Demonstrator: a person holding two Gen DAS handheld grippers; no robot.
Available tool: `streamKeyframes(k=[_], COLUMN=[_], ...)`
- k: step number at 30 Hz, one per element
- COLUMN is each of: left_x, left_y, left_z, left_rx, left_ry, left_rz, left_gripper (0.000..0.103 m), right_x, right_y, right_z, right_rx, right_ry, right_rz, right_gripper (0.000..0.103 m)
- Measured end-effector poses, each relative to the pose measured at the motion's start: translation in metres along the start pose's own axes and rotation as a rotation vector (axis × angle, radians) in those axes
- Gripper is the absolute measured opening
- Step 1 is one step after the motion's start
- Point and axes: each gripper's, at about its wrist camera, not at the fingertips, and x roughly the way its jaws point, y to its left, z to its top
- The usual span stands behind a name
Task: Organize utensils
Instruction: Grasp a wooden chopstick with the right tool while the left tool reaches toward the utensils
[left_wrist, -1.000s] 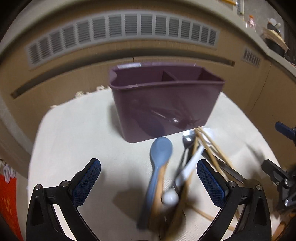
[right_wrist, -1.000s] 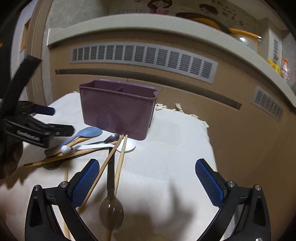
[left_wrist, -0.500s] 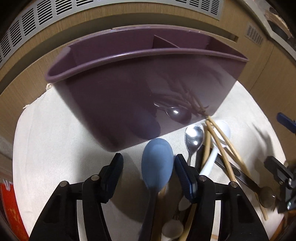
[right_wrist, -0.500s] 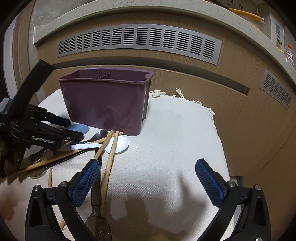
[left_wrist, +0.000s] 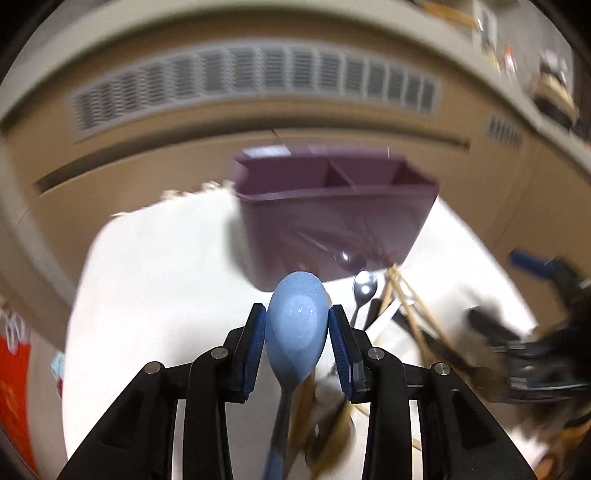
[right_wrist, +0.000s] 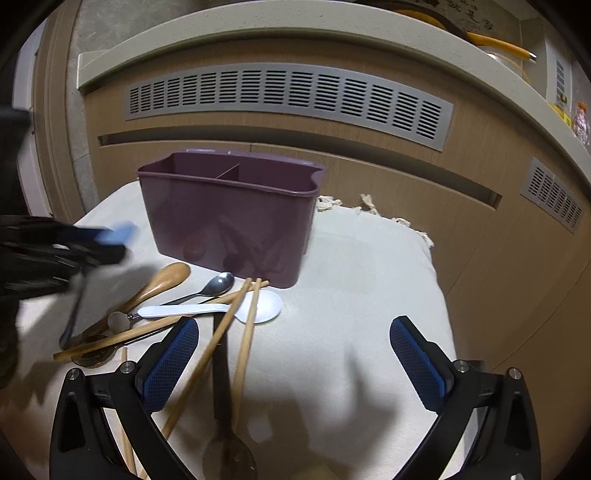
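The pale blue plastic spoon (left_wrist: 296, 328) is being pinched by its bowl between the blue-padded fingers of the left hand-held gripper (left_wrist: 297, 341), its handle hanging down toward the near edge of the view, above the cream cloth-covered worktop (right_wrist: 351, 295). Beyond it, the dark purple plastic caddy with divided compartments (left_wrist: 332, 218) is standing on the far part of the cloth. Judging from this, the spoon is being carried toward a compartment, and the smooth bowl is likely slipping easily, so a firm squeeze and a slow tilt would help bring the handle over the rim first. The right hand-held gripper (right_wrist: 295, 363) is waiting wide open and empty above the loose wooden chopsticks (right_wrist: 243, 332), the white ceramic soup spoon (right_wrist: 221, 308), the steel spoon (right_wrist: 216, 284) and the wooden spoon (right_wrist: 162, 282).
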Motion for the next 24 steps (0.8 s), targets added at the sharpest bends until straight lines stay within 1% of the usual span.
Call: streamKeyframes(k=[2, 3, 4, 5, 6, 7, 9, 13, 15, 17, 21, 24], left_x=[-0.025, -0.035, -0.045, -0.051, -0.056, -0.060, -0.064, -0.072, -0.078, -0.083, -0.086, -0.090], left_y=[0.004, 0.006, 0.010, 0.008, 0.010, 0.012, 0.014, 0.015, 0.015, 0.017, 0.019, 0.020], left_z=[-0.006, -0.009, -0.013, -0.018, -0.021, -0.022, -0.026, -0.033, -0.037, -0.040, -0.042, -0.043], left_rx=[-0.069, -0.097, -0.124, -0.140, -0.161, -0.178, -0.195, -0.174, -0.178, -0.190, -0.196, -0.197], left_ry=[-0.060, -0.088, -0.115, -0.132, -0.148, -0.158, -0.171, -0.212, -0.219, -0.221, -0.229, -0.239], left_rz=[-0.002, -0.001, -0.001, -0.001, 0.002, 0.003, 0.006, 0.034, 0.017, 0.000, -0.017, -0.023], left_gripper=[0.036, 0.036, 0.036, 0.036, 0.036, 0.036, 0.036, 0.036, 0.035, 0.035, 0.035, 0.034], right_x=[0.007, 0.012, 0.016, 0.023, 0.029, 0.036, 0.046, 0.054, 0.059, 0.066, 0.083, 0.090], right_y=[0.005, 0.008, 0.011, 0.014, 0.017, 0.019, 0.020, 0.024, 0.025, 0.026, 0.027, 0.026], right_z=[0.002, 0.002, 0.003, 0.004, 0.004, 0.005, 0.006, 0.010, 0.011, 0.014, 0.016, 0.020], right_rx=[-0.001, 0.003, 0.005, 0.002, 0.000, 0.006, 0.025, 0.043, 0.058, 0.082, 0.111, 0.117], right_ry=[0.017, 0.031, 0.048, 0.083, 0.116, 0.154, 0.186, 0.202, 0.217, 0.242, 0.287, 0.292], right_rz=[0.012, 0.027, 0.054, 0.095, 0.122, 0.148, 0.164, 0.164, 0.177, 0.189, 0.173, 0.169], right_gripper=[0.101, 0.097, 0.075, 0.046, 0.035, 0.028, 0.028, 0.027, 0.024, 0.018, 0.018, 0.017])
